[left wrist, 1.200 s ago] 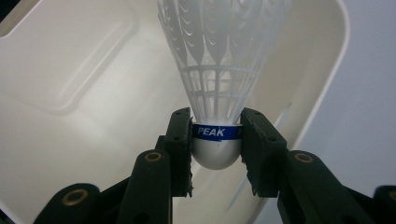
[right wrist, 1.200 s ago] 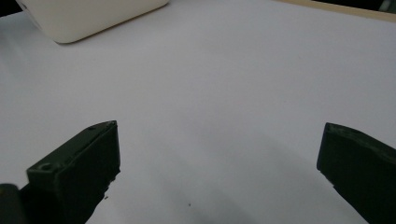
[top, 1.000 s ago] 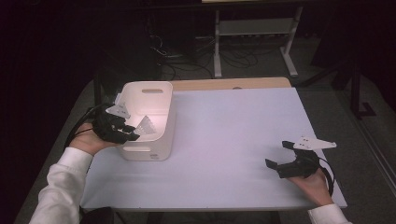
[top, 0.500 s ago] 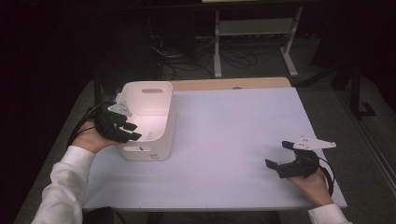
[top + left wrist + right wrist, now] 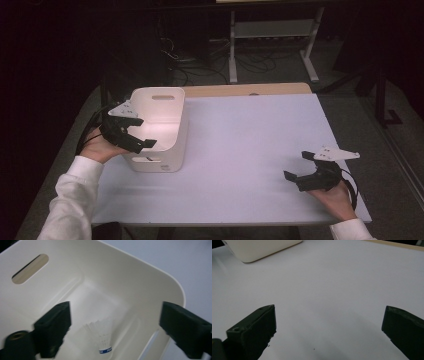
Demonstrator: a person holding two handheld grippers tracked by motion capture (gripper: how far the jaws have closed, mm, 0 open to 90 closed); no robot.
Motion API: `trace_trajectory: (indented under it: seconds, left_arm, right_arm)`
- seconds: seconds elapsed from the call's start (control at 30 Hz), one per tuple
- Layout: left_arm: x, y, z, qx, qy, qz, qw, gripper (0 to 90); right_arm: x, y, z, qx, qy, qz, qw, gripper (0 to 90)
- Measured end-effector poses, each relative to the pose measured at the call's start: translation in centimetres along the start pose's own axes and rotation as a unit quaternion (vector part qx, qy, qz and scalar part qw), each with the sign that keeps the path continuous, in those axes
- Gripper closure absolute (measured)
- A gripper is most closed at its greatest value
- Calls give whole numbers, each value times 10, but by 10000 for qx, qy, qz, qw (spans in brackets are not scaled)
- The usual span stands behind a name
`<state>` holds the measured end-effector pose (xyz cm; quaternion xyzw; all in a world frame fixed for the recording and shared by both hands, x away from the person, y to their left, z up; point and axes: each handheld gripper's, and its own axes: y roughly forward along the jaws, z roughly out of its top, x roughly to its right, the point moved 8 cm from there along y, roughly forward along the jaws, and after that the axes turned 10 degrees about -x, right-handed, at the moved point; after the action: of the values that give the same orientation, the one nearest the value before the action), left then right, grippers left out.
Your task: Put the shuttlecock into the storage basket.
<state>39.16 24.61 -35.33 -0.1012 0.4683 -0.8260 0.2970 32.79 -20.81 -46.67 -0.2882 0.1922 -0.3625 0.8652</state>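
Now released: shuttlecock (image 5: 101,336) in the white bin (image 5: 172,100).
Left tongs (image 5: 141,141) have just been opening, nothing between them; right tongs (image 5: 298,170) spread.

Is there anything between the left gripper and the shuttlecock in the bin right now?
Nothing visible. The left gripper hangs over the white bin, its jaws wide apart after just opening, and the shuttlecock sits on the bin floor below the gap between them, untouched by the fingers, with only open space above it.
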Motion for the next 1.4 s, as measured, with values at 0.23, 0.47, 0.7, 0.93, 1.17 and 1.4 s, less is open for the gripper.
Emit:
trace_trajectory:
  seconds: [0.23, 0.47, 0.7, 0.93, 1.17, 1.4]
  left_arm:
    - [1, -7, 8, 348, -55, 183, 9992, 0]
    - [1, -14, 9, 608, -150, 138, 9979, 0]
    - [3, -26, 9, 1043, -336, 39, 9940, 0]
    - [7, -35, 7, 1390, -444, 42, 9893, 0]
    - [9, -42, 2, 1619, -529, 145, 9853, 0]
    - [15, -46, 0, 1927, -571, 51, 9796, 0]
  right_arm:
    - [0, -1, 0, 8, 10, -3, 10000, 0]
    - [1, -2, -1, 18, 33, -15, 10000, 0]
    - [1, -2, 0, 36, 12, -29, 10000, 0]
    - [1, -2, 0, 35, 12, -31, 10000, 0]
    - [1, -2, 0, 33, -3, -35, 10000, 0]
    - [1, -3, 0, 38, 6, -31, 10000, 0]
